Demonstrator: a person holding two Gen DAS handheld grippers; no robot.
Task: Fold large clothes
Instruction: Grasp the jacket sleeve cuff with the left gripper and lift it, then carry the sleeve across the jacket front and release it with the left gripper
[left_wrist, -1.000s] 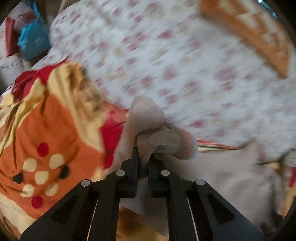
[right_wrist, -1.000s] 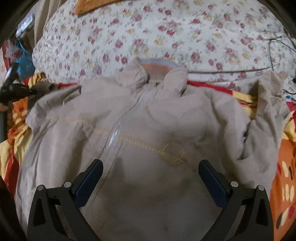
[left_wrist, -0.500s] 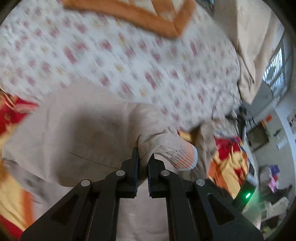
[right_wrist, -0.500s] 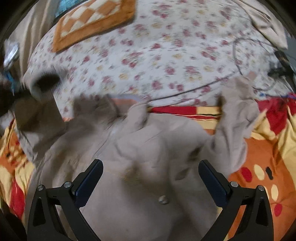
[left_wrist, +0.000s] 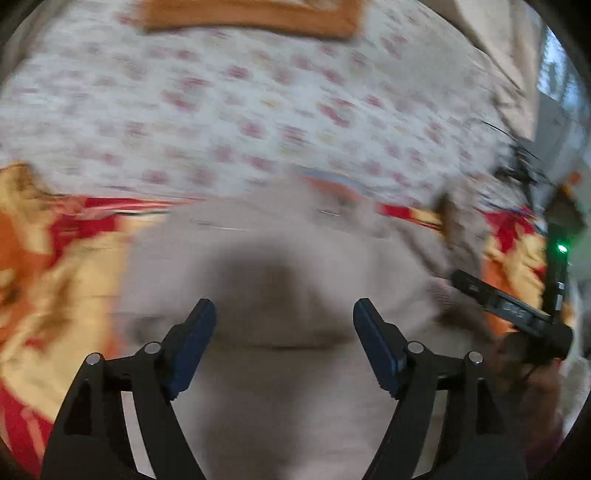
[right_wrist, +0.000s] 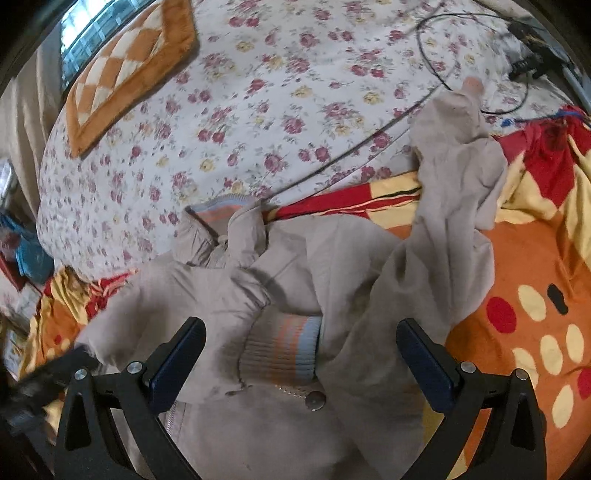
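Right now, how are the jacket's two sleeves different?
One sleeve lies folded across the jacket front, with its striped cuff resting on the chest. The other sleeve stretches out away from the jacket, over the orange blanket towards the flowery sheet, and looks more crumpled. Both are the same beige cloth, and no gripper is holding either one.

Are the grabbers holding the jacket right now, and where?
No. The left gripper has just opened, dropping the sleeve cuff on the jacket. The right gripper is open too.
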